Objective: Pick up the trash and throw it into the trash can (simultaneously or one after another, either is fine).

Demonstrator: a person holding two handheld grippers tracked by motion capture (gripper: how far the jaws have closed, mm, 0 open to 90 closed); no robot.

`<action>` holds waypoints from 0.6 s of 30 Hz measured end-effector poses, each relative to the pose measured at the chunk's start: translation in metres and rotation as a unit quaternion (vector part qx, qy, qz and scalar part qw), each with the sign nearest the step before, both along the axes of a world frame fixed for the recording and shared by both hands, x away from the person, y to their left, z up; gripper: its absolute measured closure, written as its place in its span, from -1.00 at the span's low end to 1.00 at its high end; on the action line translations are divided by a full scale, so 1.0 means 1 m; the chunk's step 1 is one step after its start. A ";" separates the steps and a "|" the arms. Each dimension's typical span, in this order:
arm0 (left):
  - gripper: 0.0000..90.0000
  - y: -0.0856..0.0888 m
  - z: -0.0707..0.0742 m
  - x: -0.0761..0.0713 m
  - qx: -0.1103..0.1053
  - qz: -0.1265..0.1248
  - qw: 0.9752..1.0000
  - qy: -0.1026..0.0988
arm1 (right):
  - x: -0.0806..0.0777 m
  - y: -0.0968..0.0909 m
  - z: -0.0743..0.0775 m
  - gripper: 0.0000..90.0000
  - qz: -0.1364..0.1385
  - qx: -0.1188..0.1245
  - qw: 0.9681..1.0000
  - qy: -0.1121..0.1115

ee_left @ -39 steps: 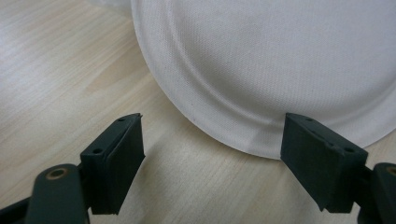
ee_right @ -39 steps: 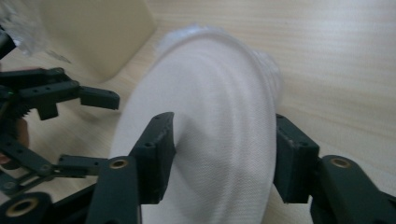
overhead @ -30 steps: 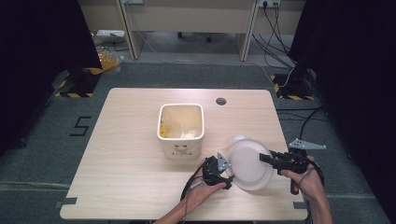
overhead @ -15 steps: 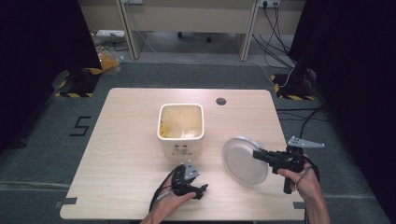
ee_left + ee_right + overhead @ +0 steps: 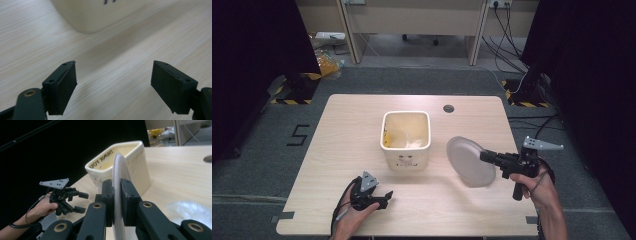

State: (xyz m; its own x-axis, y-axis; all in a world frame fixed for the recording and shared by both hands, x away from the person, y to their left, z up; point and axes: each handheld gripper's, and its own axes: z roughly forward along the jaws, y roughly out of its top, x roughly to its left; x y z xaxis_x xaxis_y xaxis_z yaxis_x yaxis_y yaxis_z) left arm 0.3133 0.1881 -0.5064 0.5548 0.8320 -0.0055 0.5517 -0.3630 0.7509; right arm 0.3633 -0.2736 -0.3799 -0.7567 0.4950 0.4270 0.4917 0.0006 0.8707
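Observation:
My right gripper (image 5: 484,156) is shut on the rim of a white plate (image 5: 469,161), which stands on edge, lifted off the table to the right of the cream bin (image 5: 407,159). In the right gripper view the plate (image 5: 120,167) is pinched between the two pads of the right gripper (image 5: 117,192); these jaws have just been closing on it. My left gripper (image 5: 387,197) is low near the table's front edge, left of the bin, open with nothing between its jaws. The left gripper view shows that gripper (image 5: 113,85) over bare wood, with the bin's base (image 5: 95,12) ahead.
The wooden table (image 5: 352,125) has a round cable hole (image 5: 448,108) behind the bin. The bin reads "THANK YOU" on its rim and holds pale scraps. Dark floor and black curtains surround the table.
The left gripper has left the plate's edge and moved left along the front of the table. The right gripper has risen a little with the plate.

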 end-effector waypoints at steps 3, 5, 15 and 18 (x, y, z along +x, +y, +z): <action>-0.56 0.010 -0.003 0.000 -0.001 0.011 1.000 0.003 | 0.005 0.004 0.016 0.84 0.000 0.004 1.000 -0.013; -0.56 0.013 -0.004 0.000 0.005 0.015 1.000 0.001 | 0.010 0.007 0.026 0.84 0.003 0.009 1.000 -0.016; -0.58 0.021 -0.012 -0.001 0.012 0.020 1.000 0.013 | 0.032 0.030 0.060 0.84 0.015 0.013 0.999 -0.036; -0.63 0.023 -0.015 -0.001 0.001 0.021 1.000 0.018 | 0.039 0.039 0.069 0.84 0.020 0.012 0.999 -0.038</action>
